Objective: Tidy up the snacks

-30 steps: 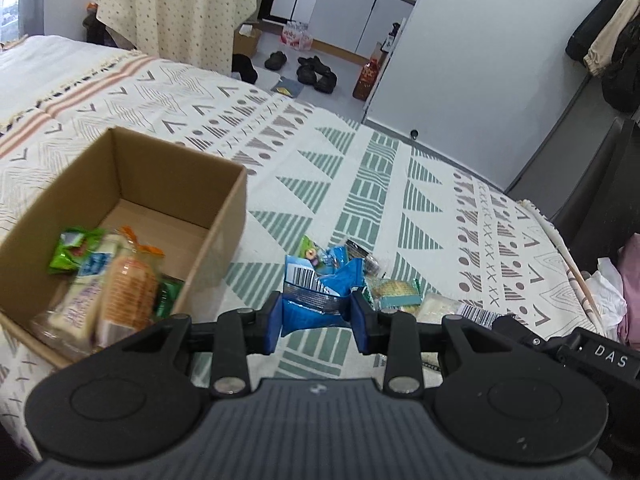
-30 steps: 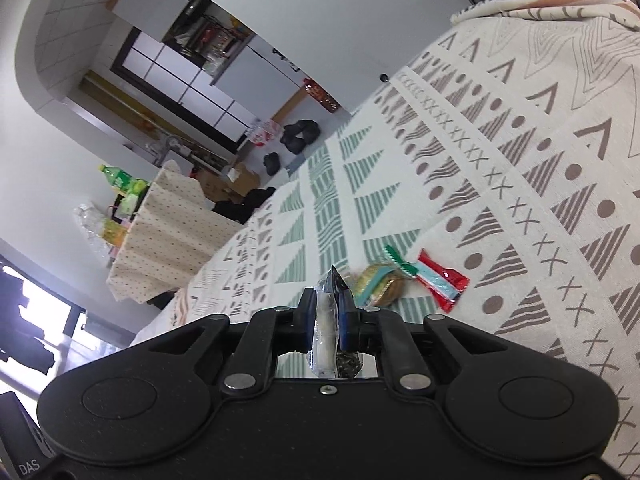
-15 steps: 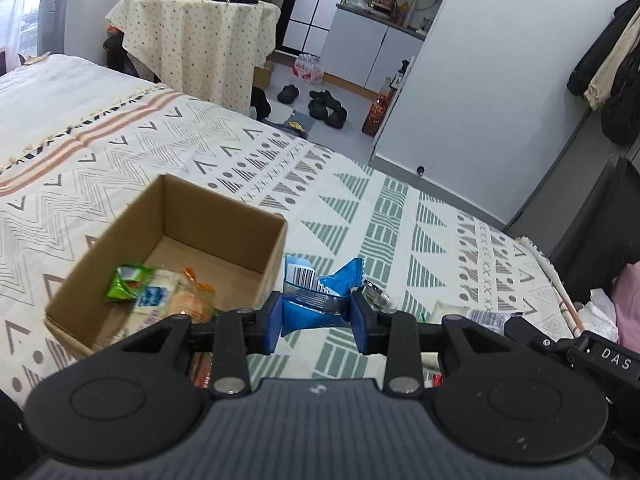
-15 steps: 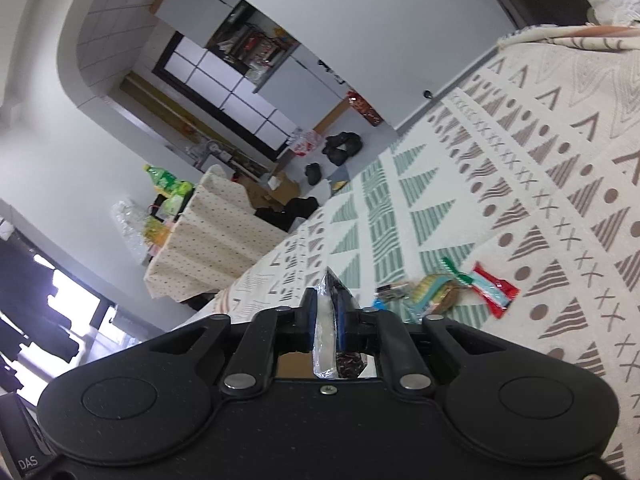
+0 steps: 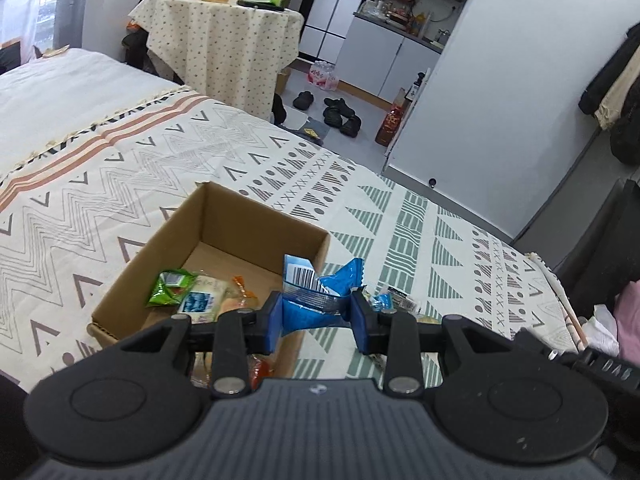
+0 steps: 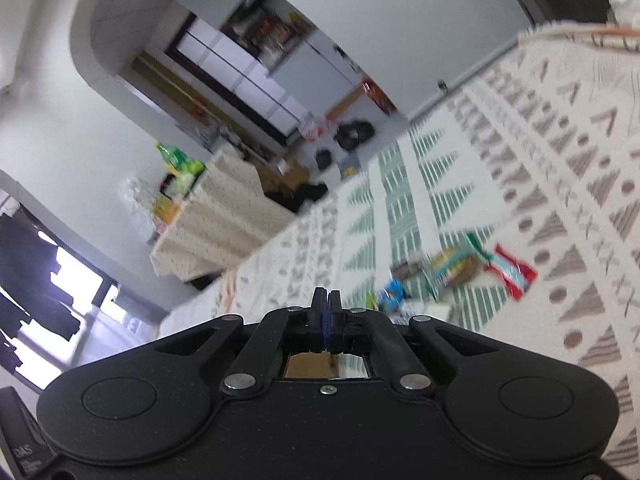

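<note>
Blue snack packet is pinched in the left gripper by the cardboard box's near corner; it's probably best carried over the opening before being let go, with the patterned bedspread and a kitchen seen beyond. Right gripper is seen clamped together on nothing, loose snacks left on the blurred bedspread.

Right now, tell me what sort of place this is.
Most likely a small studio flat. The work is done on a bed with a patterned bedspread, a kitchenette with cabinets is at the back of the same room, and shoes lie on the floor.
</note>
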Demonstrator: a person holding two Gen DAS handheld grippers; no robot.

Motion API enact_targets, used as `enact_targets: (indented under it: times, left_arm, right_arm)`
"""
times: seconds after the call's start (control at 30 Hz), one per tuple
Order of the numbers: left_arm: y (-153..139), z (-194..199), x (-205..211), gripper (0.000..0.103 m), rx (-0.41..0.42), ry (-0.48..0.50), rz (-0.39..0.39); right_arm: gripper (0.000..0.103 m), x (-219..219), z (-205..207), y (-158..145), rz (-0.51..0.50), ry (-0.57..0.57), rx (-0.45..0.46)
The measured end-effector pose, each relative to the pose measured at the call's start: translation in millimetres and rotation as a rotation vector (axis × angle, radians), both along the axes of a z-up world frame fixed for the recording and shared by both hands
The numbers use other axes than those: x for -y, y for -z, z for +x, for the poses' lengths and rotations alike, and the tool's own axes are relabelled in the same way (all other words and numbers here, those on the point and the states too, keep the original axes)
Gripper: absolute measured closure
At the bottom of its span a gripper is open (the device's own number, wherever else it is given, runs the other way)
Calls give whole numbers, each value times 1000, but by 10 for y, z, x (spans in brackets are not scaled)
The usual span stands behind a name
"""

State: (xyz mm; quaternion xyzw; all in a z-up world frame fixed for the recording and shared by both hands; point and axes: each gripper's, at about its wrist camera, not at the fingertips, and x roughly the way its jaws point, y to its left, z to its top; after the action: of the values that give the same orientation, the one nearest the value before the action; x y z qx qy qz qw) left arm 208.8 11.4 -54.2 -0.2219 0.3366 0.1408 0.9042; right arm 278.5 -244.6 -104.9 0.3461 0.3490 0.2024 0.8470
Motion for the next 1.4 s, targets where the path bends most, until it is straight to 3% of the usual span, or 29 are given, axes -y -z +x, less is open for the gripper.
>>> enact_targets:
  times: [0.1,0.23,0.4,0.7,1.03,1.4]
  left_arm:
    - [28,-15,-87,69,-1,-13,-12]
    - [97,-4,-219,69,-13,-28,-28]
    - [240,64,-417,69,-30,-47,-55]
    - [499,266,-719,69,-66,-72,-94]
    - [738,545,-945,68,-97,-82,-118]
    - [832,729,-1112,65,-112,-83,-123]
  right_arm:
    - [102,-78,31,111,-34,-13,-40]
    - [93,-193,42,161,-62,-23,-63]
    - [54,-341,141,268,-135,-30,-84]
    - [11,-532,356,461,-236,-4,-143]
    - [7,-810,636,766,-312,33,-235]
    - [4,-1068,808,949,-435,44,-254]
